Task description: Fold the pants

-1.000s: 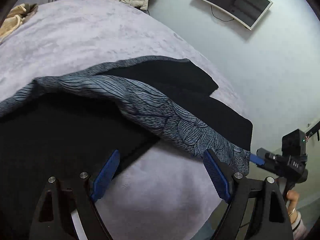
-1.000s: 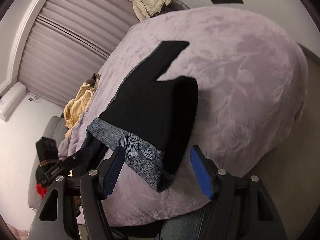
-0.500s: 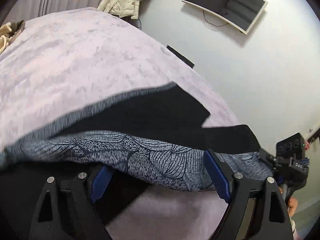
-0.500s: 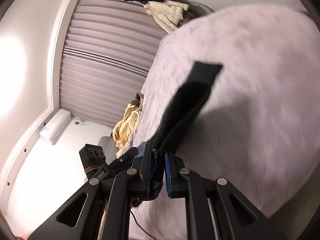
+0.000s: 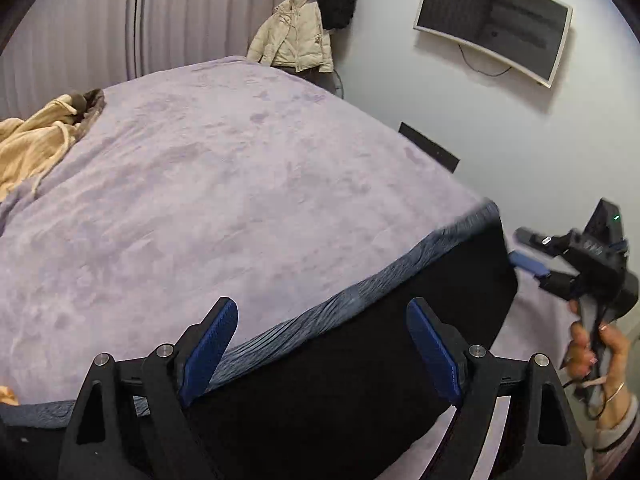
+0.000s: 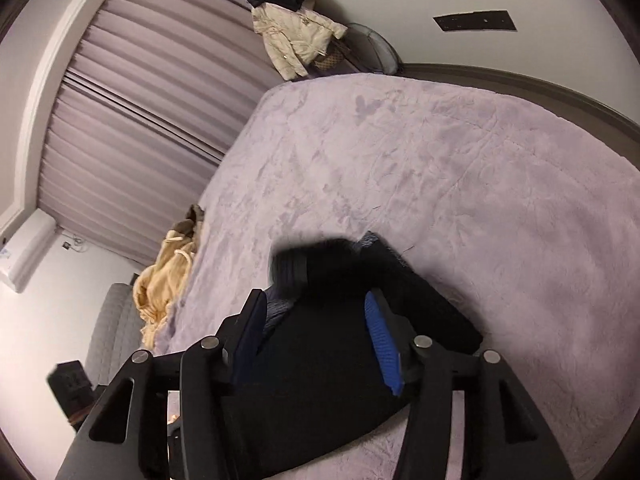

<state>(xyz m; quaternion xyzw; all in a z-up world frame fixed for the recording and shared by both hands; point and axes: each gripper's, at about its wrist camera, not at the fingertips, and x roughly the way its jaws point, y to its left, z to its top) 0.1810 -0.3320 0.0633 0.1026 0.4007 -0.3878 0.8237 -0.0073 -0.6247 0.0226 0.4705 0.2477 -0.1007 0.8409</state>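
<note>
**Black pants folded at the near edge of the bed, both jaws spread**

The bed point(image 5: 224, 184) fills both views, covered by a plush lilac blanket with a faint pressed pattern. A yellow garment point(image 5: 32, 148) lies bunched at its far left side, and a cream jacket point(image 5: 292, 42) hangs by the pleated curtain point(image 6: 132, 120) beyond the far end. A wall-mounted screen point(image 5: 494, 28) sits high on the white wall.

The pants point(image 5: 360, 360) lie at the near edge of the bed, just under both cameras. They are black, with a band of blue-grey fabric printed in fine lines showing along the far edge. In the left wrist view that edge, the long axis of the bundle, runs from lower left up to the right, ending at a corner near the bed's right side. In the right wrist view the cloth is a dark, partly blurred mound, so its exact folds cannot be made out there.

The left gripper point(image 5: 324, 354) hovers over the pants with its jaws wide apart, holding nothing. The right gripper point(image 6: 318, 340) also has its jaws apart; black cloth shows between them, but whether the blue pads point(image 6: 382, 344) touch it cannot be told. The right hand point(image 5: 600, 352) holds its tool just off the pants' right corner.
</note>
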